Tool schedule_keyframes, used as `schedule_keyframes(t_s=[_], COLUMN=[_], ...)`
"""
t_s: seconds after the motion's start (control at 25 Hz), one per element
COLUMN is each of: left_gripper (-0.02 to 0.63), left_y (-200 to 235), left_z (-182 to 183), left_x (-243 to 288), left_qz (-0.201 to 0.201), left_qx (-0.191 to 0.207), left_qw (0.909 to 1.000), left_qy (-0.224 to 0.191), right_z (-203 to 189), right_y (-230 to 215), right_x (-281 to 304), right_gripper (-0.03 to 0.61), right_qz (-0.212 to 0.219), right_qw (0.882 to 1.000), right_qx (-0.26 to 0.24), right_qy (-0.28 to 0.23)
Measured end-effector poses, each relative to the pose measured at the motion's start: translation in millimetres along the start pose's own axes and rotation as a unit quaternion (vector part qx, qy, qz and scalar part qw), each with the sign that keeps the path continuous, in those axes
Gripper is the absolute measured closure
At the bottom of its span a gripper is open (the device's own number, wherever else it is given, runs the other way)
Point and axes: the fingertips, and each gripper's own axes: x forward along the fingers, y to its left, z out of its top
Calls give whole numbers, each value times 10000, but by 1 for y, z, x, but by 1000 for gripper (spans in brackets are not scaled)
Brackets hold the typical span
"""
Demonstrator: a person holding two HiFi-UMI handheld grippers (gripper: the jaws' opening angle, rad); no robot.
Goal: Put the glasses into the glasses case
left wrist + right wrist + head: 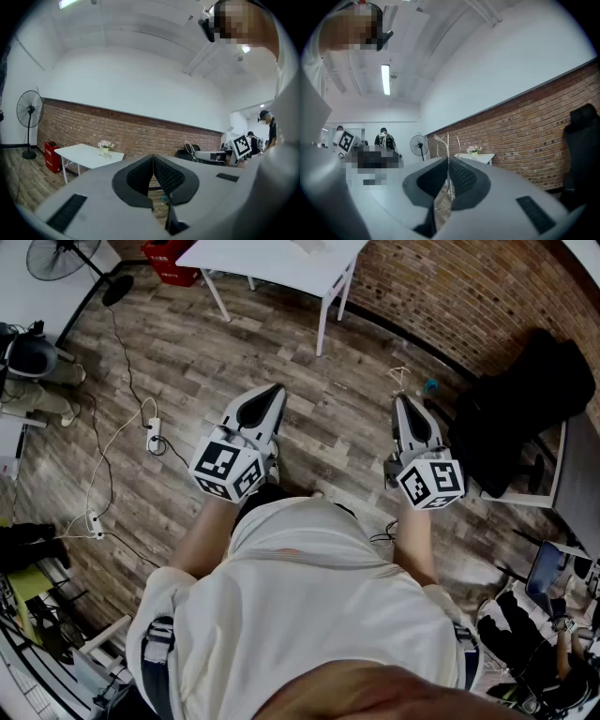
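One white table (pixel 272 263), plank floor (pixel 187 381), brick wall (pixel 450 296)

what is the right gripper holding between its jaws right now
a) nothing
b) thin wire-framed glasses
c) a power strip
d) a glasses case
B: in the right gripper view, the right gripper has its jaws closed on the thin wire frame of the glasses, which sticks out past the jaw tips.
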Motion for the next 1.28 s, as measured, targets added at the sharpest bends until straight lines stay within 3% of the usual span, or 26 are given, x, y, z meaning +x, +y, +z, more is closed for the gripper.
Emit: schedule_keyframes(t_s=[0.48, 0.68, 1.0, 1.28], left_gripper=[597, 597, 597, 597], left_y=[1, 10, 39, 90], left_z=[-13, -16, -18, -18], left_x=[-13, -13, -10, 13], left_qz=[70, 148, 195, 158], left_qx=[-72, -127, -213, -559], left_qw=[9999, 9996, 9993, 9981], left_qy=[99, 187, 255, 194], right_z=[-6, -9, -7, -4], right_y=[4, -2, -3, -6], right_x=[-2, 6, 38, 95], right_gripper=[515, 515, 515, 515], right_qz=[42, -54, -44, -115], right_qw=[9999, 9991, 9994, 9990], right_qx=[-91, -403, -351, -374], right_qy=[48, 134, 24, 229])
